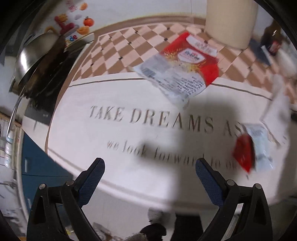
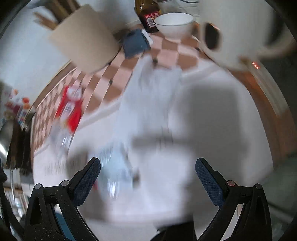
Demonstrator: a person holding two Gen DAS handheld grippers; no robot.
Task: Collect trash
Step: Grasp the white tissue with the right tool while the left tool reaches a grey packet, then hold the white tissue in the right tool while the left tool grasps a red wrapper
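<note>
A large red and clear snack wrapper (image 1: pixel 182 66) lies flat on the round table, partly on the checkered cloth; it shows blurred at the left in the right wrist view (image 2: pixel 69 109). A smaller red and pale blue wrapper (image 1: pixel 254 148) lies at the table's right. A long white plastic piece (image 2: pixel 152 96) and a clear crumpled wrapper (image 2: pixel 117 172) lie ahead of my right gripper (image 2: pixel 148 170), which is open and empty above the table. My left gripper (image 1: pixel 150 170) is open and empty above the white tablecloth (image 1: pixel 111 144).
A beige cylinder (image 1: pixel 230 22) stands at the back of the table. A white bowl (image 2: pixel 173 23), a dark sauce bottle (image 2: pixel 148 14), a blue cloth (image 2: pixel 135 43) and a white kettle (image 2: pixel 235 31) stand at the far side. A metal pot lid (image 1: pixel 35 53) is at the left.
</note>
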